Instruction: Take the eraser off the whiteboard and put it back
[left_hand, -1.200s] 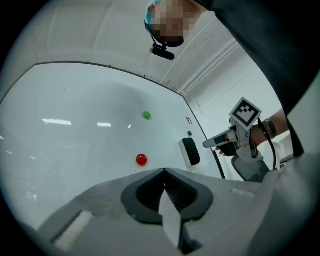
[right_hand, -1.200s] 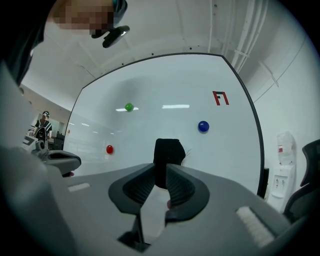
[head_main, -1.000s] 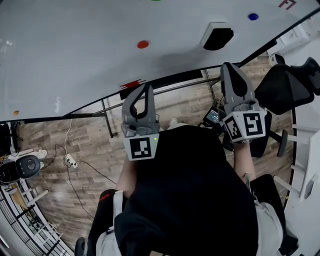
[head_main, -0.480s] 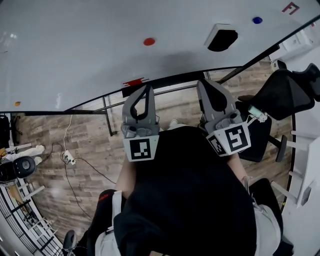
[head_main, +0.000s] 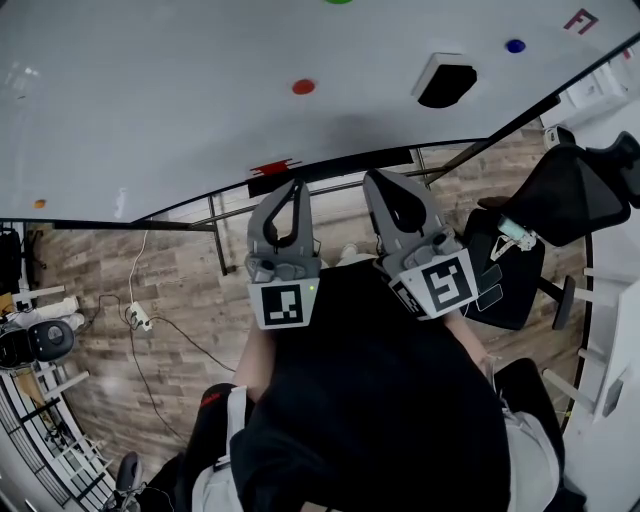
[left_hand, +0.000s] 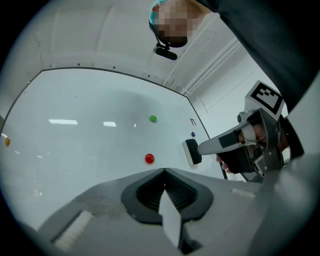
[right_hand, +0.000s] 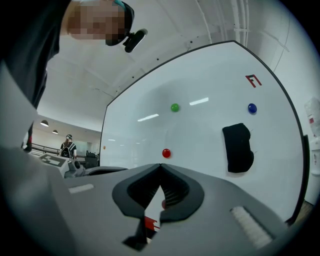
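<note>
The black eraser (head_main: 445, 80) clings to the whiteboard (head_main: 150, 110) at the upper right, with nothing touching it. My right gripper (head_main: 385, 178) is shut and empty, held close to my body below and left of the eraser, well short of the board. Its own view shows the eraser (right_hand: 237, 147) off to the right of its closed jaws (right_hand: 160, 166). My left gripper (head_main: 293, 185) is also shut and empty, beside the right one. In the left gripper view the eraser (left_hand: 192, 151) sits just behind the right gripper's tip (left_hand: 201, 148).
Red (head_main: 303, 87), blue (head_main: 515, 45) and green (right_hand: 174, 107) magnets dot the board. A red marker (head_main: 270, 168) lies at the board's bottom edge. A black office chair (head_main: 575, 190) stands at the right. Cables and a power strip (head_main: 135, 318) lie on the wooden floor.
My right gripper has swung left, from under the eraser to close beside the left gripper, and has turned. The left gripper has stayed put. Both remain shut.
</note>
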